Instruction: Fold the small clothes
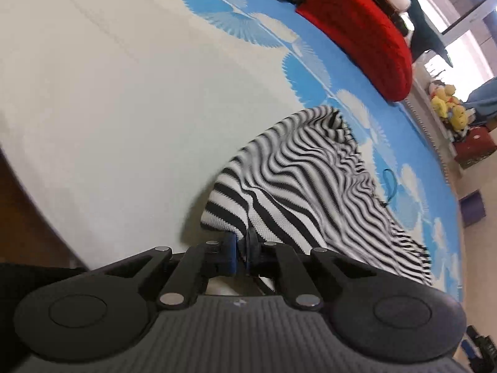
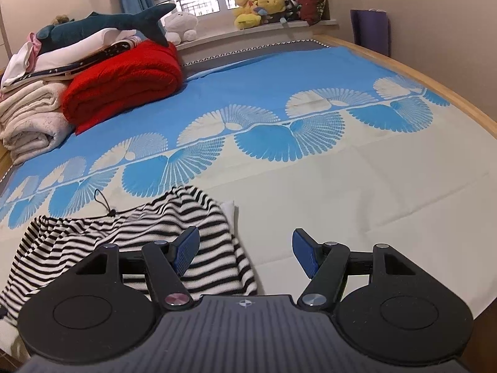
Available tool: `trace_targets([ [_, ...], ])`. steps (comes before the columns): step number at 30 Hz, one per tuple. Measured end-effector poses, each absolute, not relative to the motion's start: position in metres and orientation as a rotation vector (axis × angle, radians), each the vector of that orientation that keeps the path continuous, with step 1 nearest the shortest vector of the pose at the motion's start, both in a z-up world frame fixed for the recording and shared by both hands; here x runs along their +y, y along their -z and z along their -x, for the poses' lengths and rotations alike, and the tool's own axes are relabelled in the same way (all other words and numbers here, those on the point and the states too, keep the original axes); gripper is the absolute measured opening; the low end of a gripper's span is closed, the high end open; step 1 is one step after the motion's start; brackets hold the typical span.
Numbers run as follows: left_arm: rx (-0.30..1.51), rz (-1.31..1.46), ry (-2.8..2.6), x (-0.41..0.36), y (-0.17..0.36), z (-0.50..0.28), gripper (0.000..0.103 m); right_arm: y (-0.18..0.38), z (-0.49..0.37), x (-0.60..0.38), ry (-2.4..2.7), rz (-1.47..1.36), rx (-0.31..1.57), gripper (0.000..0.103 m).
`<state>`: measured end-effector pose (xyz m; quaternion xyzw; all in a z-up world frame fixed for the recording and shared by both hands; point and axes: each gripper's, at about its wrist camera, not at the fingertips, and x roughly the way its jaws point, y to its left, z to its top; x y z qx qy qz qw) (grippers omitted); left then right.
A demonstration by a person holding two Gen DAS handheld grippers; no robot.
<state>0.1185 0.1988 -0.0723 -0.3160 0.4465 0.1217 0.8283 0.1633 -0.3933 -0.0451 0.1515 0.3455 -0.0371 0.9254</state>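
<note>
Bedroom, bed with blue-and-cream sheet as work surface. Far left: folded blankets, untouched. Striped top lies rumpled on the near-left part of the bed. Left tongs pinched tight on its hem, lifting the edge. Right tongs wide, holding nothing, just right of the top. Judging: first fold in hand; next, right tongs need to grab the other hem corner before carrying over.

The garment has black and white stripes; the sheet is blue and cream; the blanket is red.
</note>
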Motion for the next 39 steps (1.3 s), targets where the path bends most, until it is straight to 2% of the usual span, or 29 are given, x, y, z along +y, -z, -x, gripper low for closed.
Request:
trace_targets([
  [5,0.969,0.493,-0.295,0.187,0.061,-0.114,0.005,0.045,-0.163,-0.395,0.089,-0.310,0.706,0.068],
  [9,0.905,0.292,-0.241,0.149,0.027,-0.121,0.005,0.044,-0.160,-0.410,0.109,-0.332,0.698,0.068],
  [14,0.791,0.116,-0.108,0.066,-0.022,-0.139,0.005,0.042,-0.155,-0.437,0.141,-0.372,0.679,0.068],
  [17,0.730,-0.011,0.049,-0.015,-0.039,-0.144,0.005,0.042,-0.152,-0.452,0.146,-0.380,0.667,0.068],
  [20,0.706,-0.143,0.232,-0.106,-0.030,-0.136,0.005,0.040,-0.149,-0.464,0.161,-0.335,0.649,0.068],
  [23,0.708,-0.257,0.425,-0.187,0.003,-0.118,0.005,0.040,-0.145,-0.476,0.161,-0.325,0.641,0.068],
  [26,0.810,-0.308,0.593,-0.243,0.044,-0.101,0.006,0.042,-0.143,-0.486,0.159,-0.329,0.642,0.068],
  [29,0.945,-0.320,0.685,-0.269,0.069,-0.095,0.009,0.044,-0.143,-0.496,0.147,-0.360,0.650,0.068],
  [32,0.930,-0.279,0.715,-0.260,0.053,-0.091,0.014,0.046,-0.145,-0.498,0.120,-0.392,0.663,0.068],
  [34,0.904,-0.240,0.715,-0.240,0.033,-0.091,0.029,0.046,-0.147,-0.495,0.081,-0.406,0.669,0.067],
  [36,0.884,-0.239,0.679,-0.216,0.011,-0.099,0.029,0.046,-0.150,-0.488,0.042,-0.418,0.672,0.061],
  [38,0.864,-0.262,0.618,-0.191,-0.003,-0.110,0.029,0.048,-0.155,-0.480,-0.016,-0.446,0.687,0.039],
  [39,0.855,-0.271,0.589,-0.180,-0.008,-0.114,0.029,0.050,-0.158,-0.475,-0.051,-0.467,0.703,0.034],
])
